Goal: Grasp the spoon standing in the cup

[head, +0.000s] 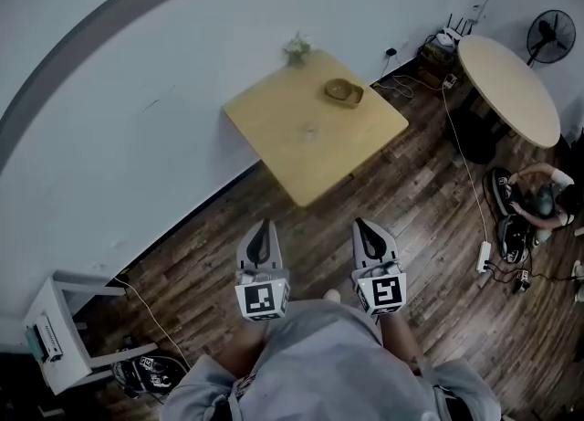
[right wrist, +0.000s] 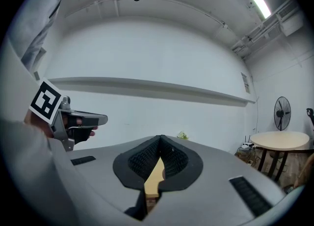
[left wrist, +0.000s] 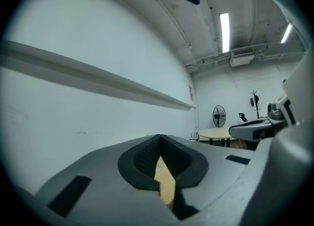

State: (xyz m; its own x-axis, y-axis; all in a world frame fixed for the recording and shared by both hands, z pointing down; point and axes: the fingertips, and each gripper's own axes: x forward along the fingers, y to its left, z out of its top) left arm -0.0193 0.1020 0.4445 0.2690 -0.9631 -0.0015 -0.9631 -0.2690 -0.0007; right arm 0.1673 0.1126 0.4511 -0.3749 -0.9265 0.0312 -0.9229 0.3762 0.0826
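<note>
A square wooden table stands against the white wall, well ahead of me. On it are a brown bowl and a small clear cup; the cup is too small for me to make out a spoon. Both grippers hang low over the wooden floor, short of the table. My left gripper is shut with nothing in it, its pads meeting in the left gripper view. My right gripper is likewise shut and empty. Between each pair of jaws only a sliver of the tabletop shows.
A small plant sits at the table's far corner. A round table and a fan stand at the right. A person sits on the floor by a power strip and cables. A white rack is at lower left.
</note>
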